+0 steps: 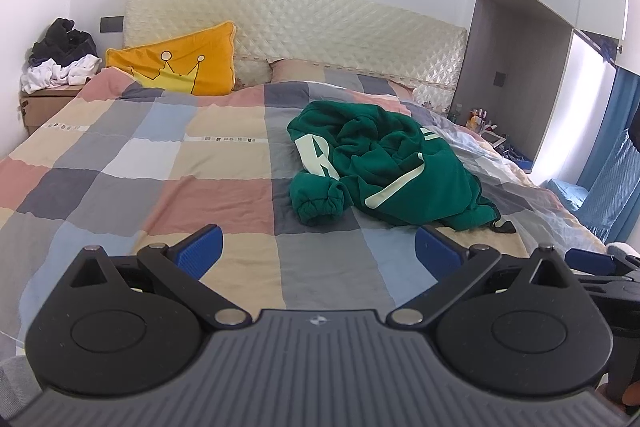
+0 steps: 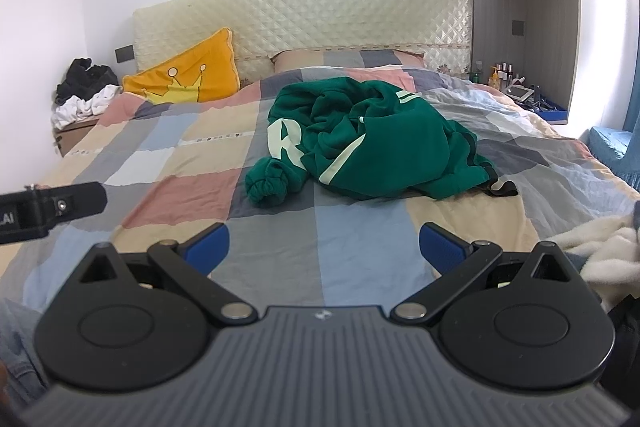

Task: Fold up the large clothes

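Note:
A dark green sweatshirt (image 1: 384,167) with pale lettering lies crumpled on the checked bedspread (image 1: 168,163), right of the bed's middle. One cuffed sleeve (image 1: 318,201) points toward me. My left gripper (image 1: 319,251) hovers open above the near part of the bed, short of the sweatshirt, nothing between its blue pads (image 1: 202,253). In the right wrist view the same sweatshirt (image 2: 372,143) sits ahead, and my right gripper (image 2: 324,251) is open and empty, also short of it. The left gripper's black body (image 2: 52,211) shows at the left edge there.
A yellow crown cushion (image 1: 180,65) leans on the quilted headboard (image 1: 320,27). Clothes are piled on a nightstand (image 1: 60,63) at the far left. A shelf with bottles (image 2: 516,83) stands at the right. A white fluffy blanket (image 2: 600,247) lies at the bed's near right corner.

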### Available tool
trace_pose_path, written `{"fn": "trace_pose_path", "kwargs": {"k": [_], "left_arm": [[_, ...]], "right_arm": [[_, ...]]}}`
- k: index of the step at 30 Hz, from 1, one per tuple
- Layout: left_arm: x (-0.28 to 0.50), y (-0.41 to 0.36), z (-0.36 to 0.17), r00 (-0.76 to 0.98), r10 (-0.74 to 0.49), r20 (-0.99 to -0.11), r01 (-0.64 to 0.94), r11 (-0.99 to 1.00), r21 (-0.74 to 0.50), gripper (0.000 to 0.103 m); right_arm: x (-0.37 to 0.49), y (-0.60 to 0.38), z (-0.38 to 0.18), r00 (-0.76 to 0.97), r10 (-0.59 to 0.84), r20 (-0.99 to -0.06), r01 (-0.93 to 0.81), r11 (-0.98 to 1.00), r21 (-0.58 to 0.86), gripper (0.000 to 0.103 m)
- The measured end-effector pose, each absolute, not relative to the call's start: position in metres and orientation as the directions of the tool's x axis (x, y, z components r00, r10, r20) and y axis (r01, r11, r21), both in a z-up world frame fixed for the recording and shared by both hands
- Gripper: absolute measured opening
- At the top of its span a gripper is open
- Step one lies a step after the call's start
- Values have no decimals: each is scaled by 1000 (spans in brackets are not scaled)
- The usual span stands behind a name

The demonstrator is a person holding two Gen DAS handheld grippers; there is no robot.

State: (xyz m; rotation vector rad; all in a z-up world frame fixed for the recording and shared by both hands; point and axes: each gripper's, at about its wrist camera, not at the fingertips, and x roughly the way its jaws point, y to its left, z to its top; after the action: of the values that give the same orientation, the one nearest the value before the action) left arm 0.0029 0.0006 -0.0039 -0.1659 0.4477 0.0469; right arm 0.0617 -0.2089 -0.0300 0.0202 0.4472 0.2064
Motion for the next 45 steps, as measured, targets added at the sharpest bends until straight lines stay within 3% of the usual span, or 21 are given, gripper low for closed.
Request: {"fn": "trace_pose_path", "kwargs": {"k": [45], "left_arm": [[25, 11, -28, 892, 25, -451, -97, 986, -137, 103]], "right_arm": [[82, -204, -48, 873, 190, -450, -181, 981, 62, 103]]}}
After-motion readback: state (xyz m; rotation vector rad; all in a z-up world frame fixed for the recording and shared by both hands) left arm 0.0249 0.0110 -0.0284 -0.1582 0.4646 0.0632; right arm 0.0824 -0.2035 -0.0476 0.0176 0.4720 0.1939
